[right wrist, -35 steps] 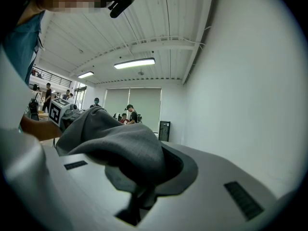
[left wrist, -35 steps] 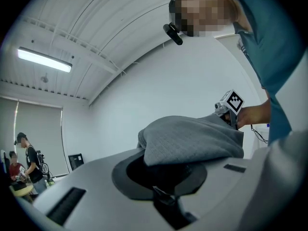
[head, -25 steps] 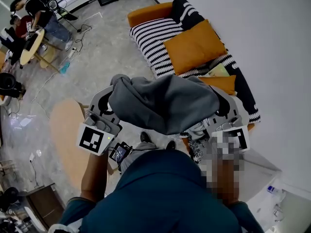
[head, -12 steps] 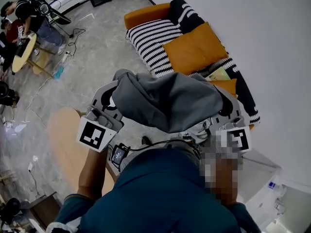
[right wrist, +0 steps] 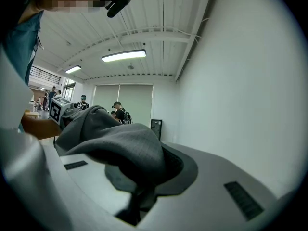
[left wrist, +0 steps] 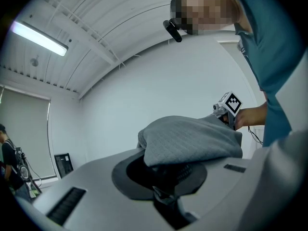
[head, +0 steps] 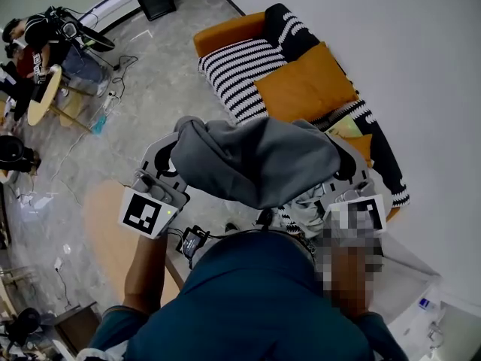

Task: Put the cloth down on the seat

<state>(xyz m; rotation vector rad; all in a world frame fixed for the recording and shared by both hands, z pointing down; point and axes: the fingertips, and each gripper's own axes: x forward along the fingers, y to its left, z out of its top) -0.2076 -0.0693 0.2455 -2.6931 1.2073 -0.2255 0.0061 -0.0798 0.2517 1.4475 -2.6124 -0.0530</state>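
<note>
Grey floor tiles (head: 158, 96) stretch up to the orange sofa (head: 225, 30). The grey cloth (head: 255, 160) hangs in the air, short of the seat (head: 239, 72), its ends pinched in the left tool (left wrist: 166, 189) and right tool (right wrist: 138, 196), both clamped tight. Laying it down is yet to do.

The cloth (head: 255, 160) lay over the left gripper (left wrist: 166, 177) and right gripper (right wrist: 139, 189) and hid their jaw tips; in the head view it also masked the sofa's (head: 225, 34) near end.
</note>
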